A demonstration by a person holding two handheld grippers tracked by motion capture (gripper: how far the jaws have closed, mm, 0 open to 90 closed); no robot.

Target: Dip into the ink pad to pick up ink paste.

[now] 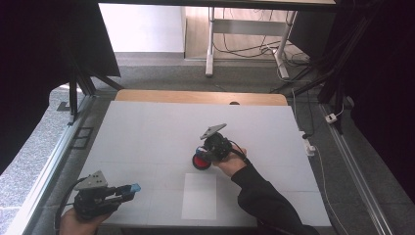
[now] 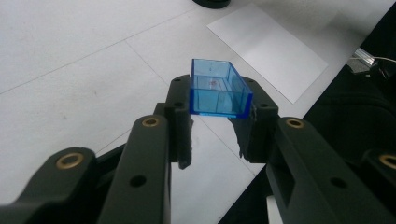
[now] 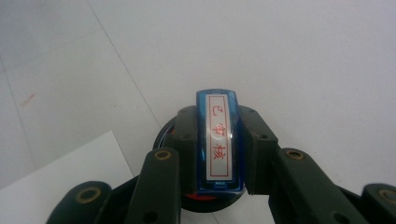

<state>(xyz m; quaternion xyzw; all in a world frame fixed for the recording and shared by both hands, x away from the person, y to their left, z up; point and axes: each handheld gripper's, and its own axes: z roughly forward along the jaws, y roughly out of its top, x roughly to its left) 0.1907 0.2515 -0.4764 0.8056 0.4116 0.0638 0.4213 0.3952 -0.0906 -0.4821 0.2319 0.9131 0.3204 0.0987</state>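
High view: right claw tilted over ink pad

The small blue box-shaped cap looks like clear, glossy plastic. The blue oblong stamp is shiny plastic with a smooth white paper label. The black jaws look matt. The white tabletop is smooth and matt, like the white paper sheet.

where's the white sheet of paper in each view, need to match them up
High view: white sheet of paper lies low centre on the table, just below the red ink pad.
Left gripper view: it lies upper right, beyond the blue cap.
Right gripper view: its corner shows lower left, beside the jaws.
Shared landmark: the round ink pad next to the sheet.
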